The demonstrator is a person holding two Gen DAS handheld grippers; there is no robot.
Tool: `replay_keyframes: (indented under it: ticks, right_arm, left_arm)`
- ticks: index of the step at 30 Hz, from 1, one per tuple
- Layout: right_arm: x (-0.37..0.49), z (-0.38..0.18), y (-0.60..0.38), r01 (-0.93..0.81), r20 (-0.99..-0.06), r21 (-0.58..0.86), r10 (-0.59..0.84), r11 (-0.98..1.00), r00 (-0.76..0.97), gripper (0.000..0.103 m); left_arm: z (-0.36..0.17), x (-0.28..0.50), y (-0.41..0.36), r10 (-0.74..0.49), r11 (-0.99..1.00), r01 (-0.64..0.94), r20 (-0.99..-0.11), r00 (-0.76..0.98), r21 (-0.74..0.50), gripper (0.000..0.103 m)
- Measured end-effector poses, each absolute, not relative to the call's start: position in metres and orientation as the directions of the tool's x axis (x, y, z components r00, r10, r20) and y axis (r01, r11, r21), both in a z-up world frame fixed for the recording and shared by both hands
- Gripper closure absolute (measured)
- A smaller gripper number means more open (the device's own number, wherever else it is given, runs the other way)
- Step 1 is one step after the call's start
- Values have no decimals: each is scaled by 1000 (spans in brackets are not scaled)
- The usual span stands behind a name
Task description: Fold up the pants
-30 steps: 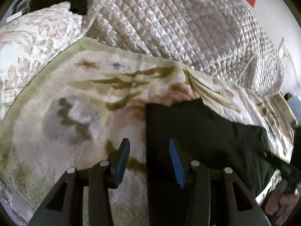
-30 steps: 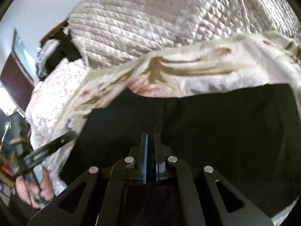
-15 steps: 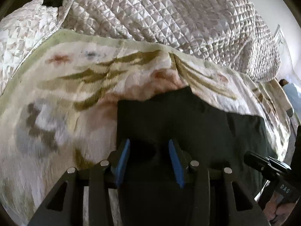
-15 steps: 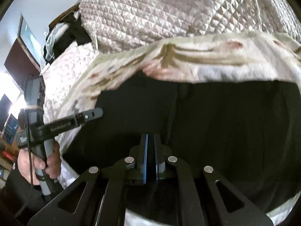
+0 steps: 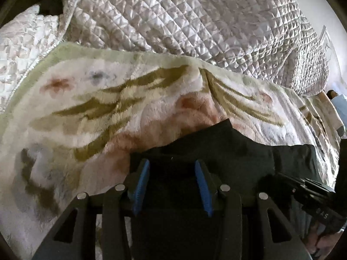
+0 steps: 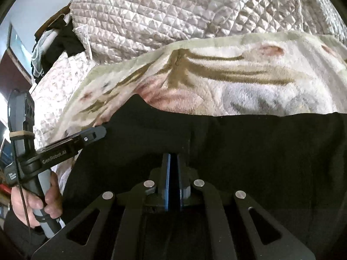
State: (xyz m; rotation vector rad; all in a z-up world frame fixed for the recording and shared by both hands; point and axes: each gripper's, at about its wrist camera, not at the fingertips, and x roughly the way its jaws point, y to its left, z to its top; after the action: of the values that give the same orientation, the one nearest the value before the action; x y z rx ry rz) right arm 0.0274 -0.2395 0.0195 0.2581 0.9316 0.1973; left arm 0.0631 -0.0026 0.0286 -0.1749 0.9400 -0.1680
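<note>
Black pants [image 5: 227, 151] lie spread on a floral fleece blanket [image 5: 108, 108]; they also fill the lower half of the right wrist view [image 6: 249, 147]. My left gripper [image 5: 171, 164] is open, its blue-padded fingers straddling the pants' near left corner, low over the cloth. My right gripper [image 6: 171, 158] is shut on a fold of the pants near their middle seam. The left gripper also shows in the right wrist view [image 6: 95, 133], its tip at the pants' left edge. The right gripper's body shows at the right of the left wrist view [image 5: 308, 188].
A quilted pale bedspread [image 5: 195, 17] rises behind the blanket. Dark clothes [image 6: 58, 41] hang at the far left by a wall. The person's hand [image 6: 41, 197] holds the left gripper's handle.
My left gripper has moved right from the bare blanket onto the pants' corner, staying open. My right gripper has stayed shut on the pants.
</note>
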Motion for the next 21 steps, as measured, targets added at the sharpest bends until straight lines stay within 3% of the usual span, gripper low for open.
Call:
replay_keyframes:
  ticks: [6,21]
  right_arm:
    - [-12,34,-229,-102,-739,261,266,960,619,86]
    - [-78,13,-207,-159,-749,142,211,977,628,83]
  left_arm:
    - [39,21,-3,-204,977,74,-760,617,-202,57]
    - [29,-63,-31,-113,994,81,-751,651,-80,57]
